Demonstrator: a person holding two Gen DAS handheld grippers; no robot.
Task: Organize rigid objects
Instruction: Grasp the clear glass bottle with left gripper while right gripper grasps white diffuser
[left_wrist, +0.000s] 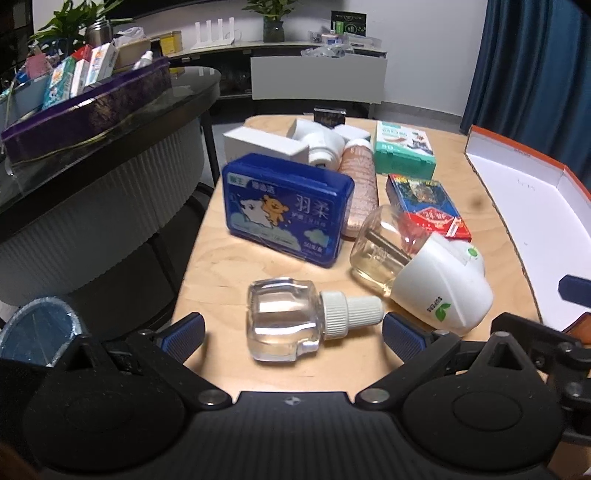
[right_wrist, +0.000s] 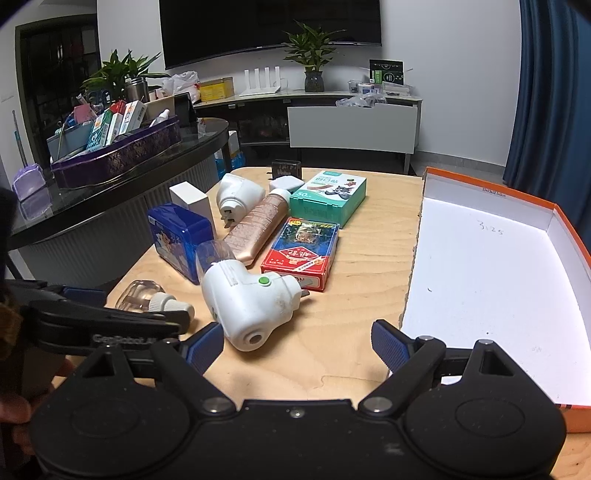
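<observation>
Left gripper (left_wrist: 291, 328) gapes around a clear, white-capped bottle (left_wrist: 295, 319) lying sideways.

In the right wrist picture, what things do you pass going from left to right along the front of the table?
Clear refill bottle → white plug-in mosquito repeller → red and blue card box → orange-edged open box.

Pale matt wood table (left_wrist: 280, 373); clear glossy bottle (left_wrist: 282, 319); smooth white plastic plug-in (right_wrist: 247, 302); glossy blue plastic box (left_wrist: 288, 208); cardboard tray (right_wrist: 491, 280).
</observation>
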